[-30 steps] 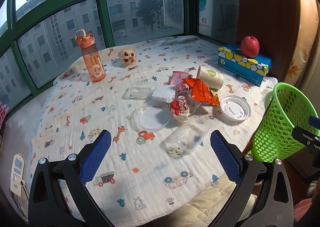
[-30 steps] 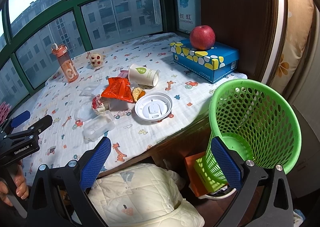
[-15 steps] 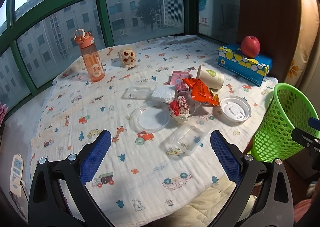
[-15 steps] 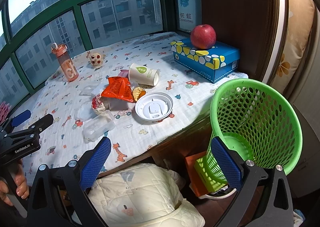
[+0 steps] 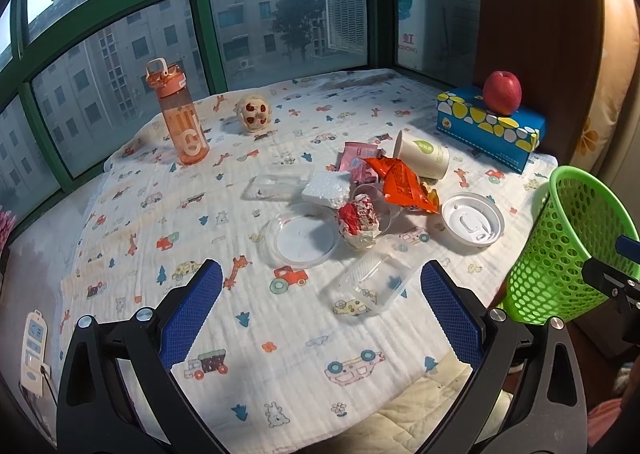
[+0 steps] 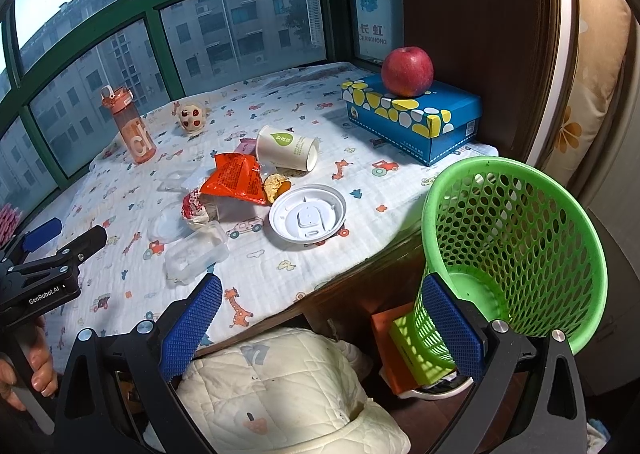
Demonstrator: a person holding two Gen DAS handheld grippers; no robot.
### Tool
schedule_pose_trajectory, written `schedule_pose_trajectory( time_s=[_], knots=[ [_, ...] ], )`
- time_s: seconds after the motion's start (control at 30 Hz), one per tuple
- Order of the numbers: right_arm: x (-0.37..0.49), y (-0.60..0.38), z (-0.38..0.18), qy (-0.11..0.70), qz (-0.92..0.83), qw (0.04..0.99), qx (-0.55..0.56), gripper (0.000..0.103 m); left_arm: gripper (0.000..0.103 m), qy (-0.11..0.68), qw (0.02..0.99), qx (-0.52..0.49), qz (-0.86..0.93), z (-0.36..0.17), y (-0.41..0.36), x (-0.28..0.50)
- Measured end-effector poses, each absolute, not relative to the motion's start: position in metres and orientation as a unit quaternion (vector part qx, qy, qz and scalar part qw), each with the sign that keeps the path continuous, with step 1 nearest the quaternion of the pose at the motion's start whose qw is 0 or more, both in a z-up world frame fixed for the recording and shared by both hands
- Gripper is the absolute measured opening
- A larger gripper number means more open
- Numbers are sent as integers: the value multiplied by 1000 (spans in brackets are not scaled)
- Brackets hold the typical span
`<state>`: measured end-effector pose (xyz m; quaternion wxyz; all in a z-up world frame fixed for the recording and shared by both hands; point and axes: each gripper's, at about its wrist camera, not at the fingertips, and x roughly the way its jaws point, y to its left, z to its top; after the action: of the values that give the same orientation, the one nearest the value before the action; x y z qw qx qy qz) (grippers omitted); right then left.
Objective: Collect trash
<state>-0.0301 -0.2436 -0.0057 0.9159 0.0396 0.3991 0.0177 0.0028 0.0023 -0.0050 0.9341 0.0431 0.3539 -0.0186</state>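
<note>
Left wrist view: the left gripper (image 5: 320, 294) hangs over the near part of the cartoon-print white cloth (image 5: 160, 222), its 2 blue-padded fingers (image 5: 192, 310) spread wide with nothing between them. Against the frames 1.0 s and 0.5 s ago the layout matches; nothing on the cloth has shifted and the camera has barely drifted. The trash sits at about 1 o'clock from the gripper: a clear rectangular plastic tub (image 5: 372, 286) nearest, a clear round plastic lid (image 5: 302, 240), a crumpled red-and-white wrapper (image 5: 358, 220), a white foam block (image 5: 326, 190), an orange foil snack packet (image 5: 404, 186), a pink sachet (image 5: 356, 158), a tipped white paper cup (image 5: 422, 158) and a white round plastic lid (image 5: 472, 220). The green perforated plastic basket (image 5: 560, 254) stands at 3 o'clock, beside the table edge. An orange transparent water bottle (image 5: 178, 114) stands at 11 o'clock.

Right wrist view: the right gripper (image 6: 320, 326) is likewise spread wide and empty, unchanged from the earlier frames, hanging beyond the table edge with the basket (image 6: 520, 246) behind its right finger. The trash heap lies at 11 o'clock, the white lid (image 6: 308, 216) closest. A red apple (image 6: 407, 71) rests on a blue patterned carton (image 6: 416, 118) at 1 o'clock.
</note>
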Motion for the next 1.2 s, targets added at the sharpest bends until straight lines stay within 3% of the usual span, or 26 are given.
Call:
schedule_pose_trajectory(
  time_s=[1.2],
  knots=[
    [37, -230, -23, 419, 65, 905, 29, 97, 98, 378, 926, 24, 11, -15, 31, 45]
  ],
)
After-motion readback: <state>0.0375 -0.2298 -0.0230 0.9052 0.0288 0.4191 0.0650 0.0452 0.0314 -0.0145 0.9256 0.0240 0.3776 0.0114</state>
